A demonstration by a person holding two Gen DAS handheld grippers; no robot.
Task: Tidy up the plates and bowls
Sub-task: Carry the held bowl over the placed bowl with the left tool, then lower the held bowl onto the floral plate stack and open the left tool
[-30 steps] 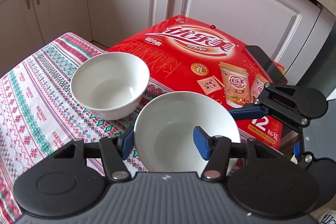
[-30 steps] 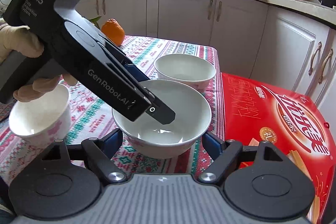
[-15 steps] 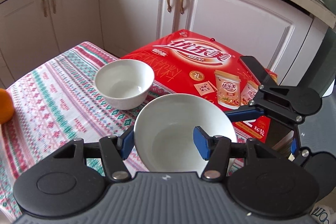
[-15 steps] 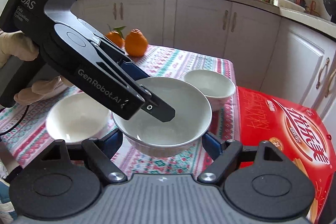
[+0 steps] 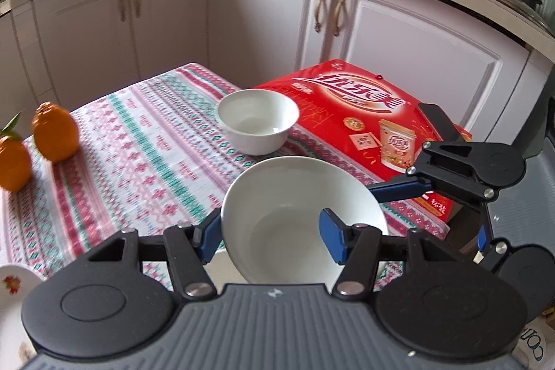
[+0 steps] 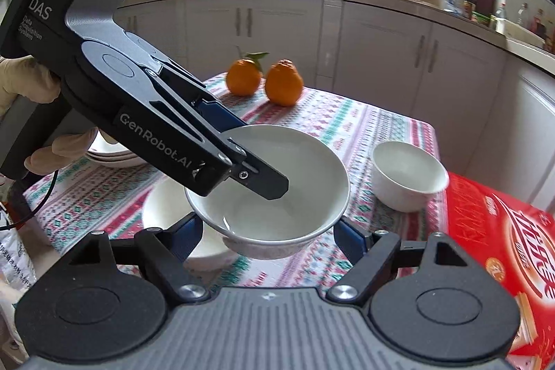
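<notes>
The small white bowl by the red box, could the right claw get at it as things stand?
Probably not yet: the right claw is shut on the large bowl, also held by the left claw. The small white bowl itself stands uncovered.

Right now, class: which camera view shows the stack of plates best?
The right wrist view: the stack of plates sits on the tablecloth behind the left gripper, its layered rims visible. The left wrist view catches only one blurred plate edge at the corner.

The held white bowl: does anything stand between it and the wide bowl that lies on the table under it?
Nothing visible does. The held bowl hangs above and partly over the wide bowl, with only air between them. The small bowl and the oranges stand apart from both.
</notes>
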